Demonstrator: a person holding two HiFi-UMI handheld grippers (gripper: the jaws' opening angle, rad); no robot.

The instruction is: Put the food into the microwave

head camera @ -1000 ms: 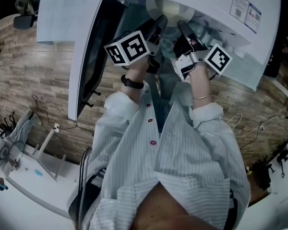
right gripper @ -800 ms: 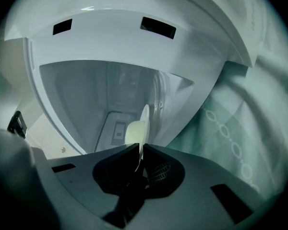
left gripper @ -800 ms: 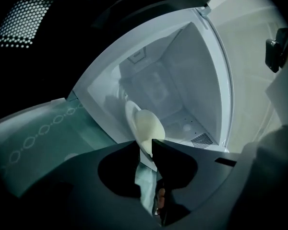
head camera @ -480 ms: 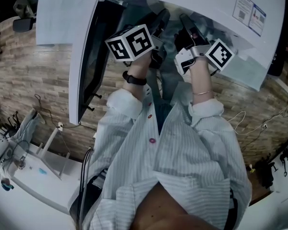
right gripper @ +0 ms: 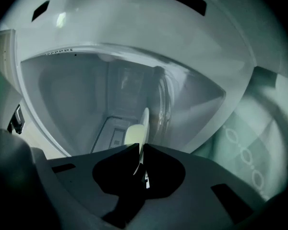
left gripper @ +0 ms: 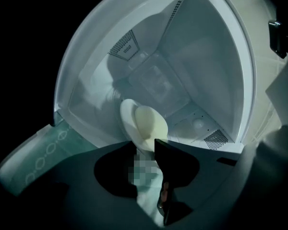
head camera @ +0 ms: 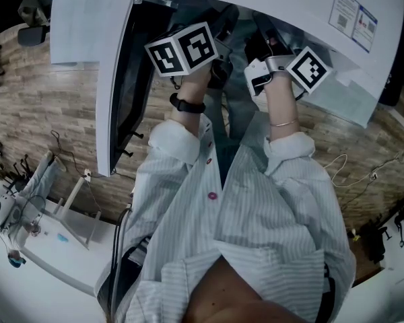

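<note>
Head view: the left tool (head camera: 223,24) and the right tool (head camera: 261,38) reach side by side into the mouth of the open microwave (head camera: 303,9). Its door (head camera: 121,79) is swung out to the left. The plate is hidden beyond them.

Left gripper view: the plate (left gripper: 130,121), carrying pale food (left gripper: 151,123), is inside the microwave, straight ahead of the tool. Its rim runs between the jaws, which have just been opening and now stand spread, apparently off the rim.

Right gripper view: the jaws are pressed together on the plate's other rim, seen edge-on. Only this tool seems to hold it. Whether the plate rests on the microwave floor I cannot tell.
</note>
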